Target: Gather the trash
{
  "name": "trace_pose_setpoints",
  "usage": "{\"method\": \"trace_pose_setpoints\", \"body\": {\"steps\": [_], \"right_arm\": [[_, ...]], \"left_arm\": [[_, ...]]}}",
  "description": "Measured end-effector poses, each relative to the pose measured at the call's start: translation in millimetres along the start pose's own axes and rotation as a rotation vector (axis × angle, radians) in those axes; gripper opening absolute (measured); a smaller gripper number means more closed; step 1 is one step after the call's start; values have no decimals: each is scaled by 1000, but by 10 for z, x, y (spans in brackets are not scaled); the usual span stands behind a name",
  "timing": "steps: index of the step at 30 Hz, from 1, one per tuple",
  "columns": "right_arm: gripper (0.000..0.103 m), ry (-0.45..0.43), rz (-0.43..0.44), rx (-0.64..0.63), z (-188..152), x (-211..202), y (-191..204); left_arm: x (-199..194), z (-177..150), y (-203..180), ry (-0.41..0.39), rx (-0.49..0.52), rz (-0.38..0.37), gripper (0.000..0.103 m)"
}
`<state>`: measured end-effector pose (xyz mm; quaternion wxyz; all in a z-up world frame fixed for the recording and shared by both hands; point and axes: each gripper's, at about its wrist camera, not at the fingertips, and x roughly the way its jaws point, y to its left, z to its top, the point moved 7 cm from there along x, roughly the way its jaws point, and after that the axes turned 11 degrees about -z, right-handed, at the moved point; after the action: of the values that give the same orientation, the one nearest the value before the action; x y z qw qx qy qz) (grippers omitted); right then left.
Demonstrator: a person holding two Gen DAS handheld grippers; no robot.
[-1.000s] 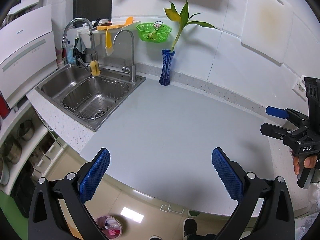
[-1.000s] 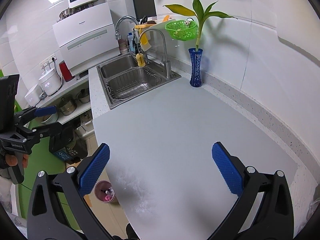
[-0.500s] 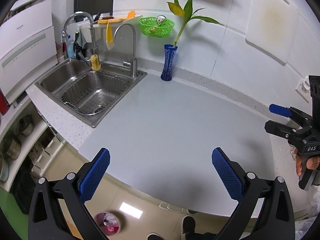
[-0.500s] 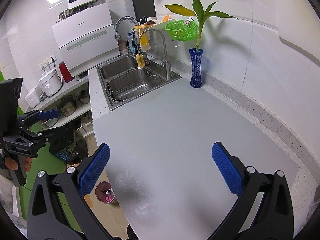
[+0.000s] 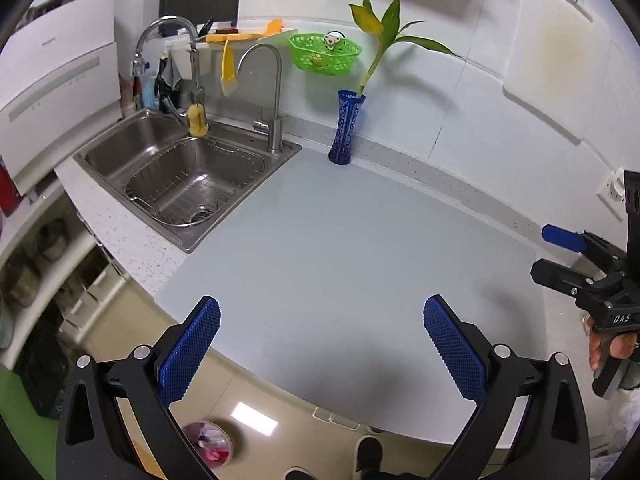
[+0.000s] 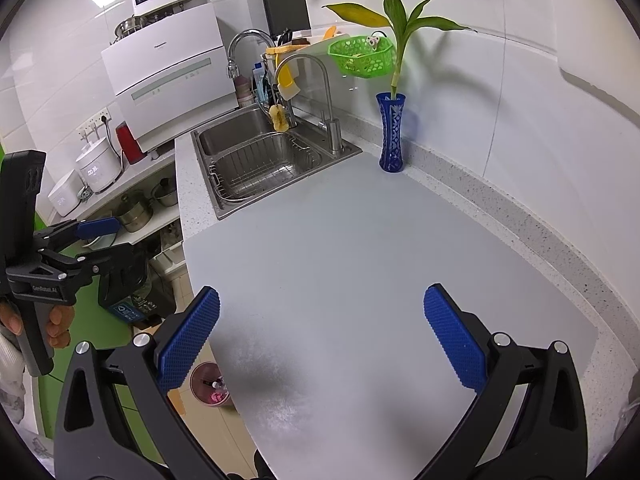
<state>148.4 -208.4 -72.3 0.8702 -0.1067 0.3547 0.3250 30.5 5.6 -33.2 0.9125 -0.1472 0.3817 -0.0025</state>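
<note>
We are holding the left gripper (image 5: pixel 320 344) spread and empty over the counter's (image 5: pixel 360 240) front edge. Below that edge, on the floor at left, a small bin (image 5: pixel 208 444) is holding pink scraps; this appears to be the trash. The sink (image 5: pixel 188 176) is sitting at the counter's left end, the vase (image 5: pixel 346 128) at its back edge. The right gripper (image 6: pixel 320 340) is likewise hanging spread, carrying nothing. No litter is showing on the counter, so collection seems largely finished.

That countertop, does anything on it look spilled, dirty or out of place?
Mostly tidy. A whitish, powdery smear dulls the grey countertop near its front edge, and one leaf of the plant is yellowed.
</note>
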Motion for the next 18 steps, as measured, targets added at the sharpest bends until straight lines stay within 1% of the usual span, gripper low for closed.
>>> {"method": "trace_pose_setpoints", "body": {"steps": [7,18], "right_arm": [[100,7,4,-4,-4,30,24],[100,9,3,-9,-4,45,35]], "left_arm": [[24,-8,-26,16,23,6,98],[-18,-23,-15,8,31,22,98]]}}
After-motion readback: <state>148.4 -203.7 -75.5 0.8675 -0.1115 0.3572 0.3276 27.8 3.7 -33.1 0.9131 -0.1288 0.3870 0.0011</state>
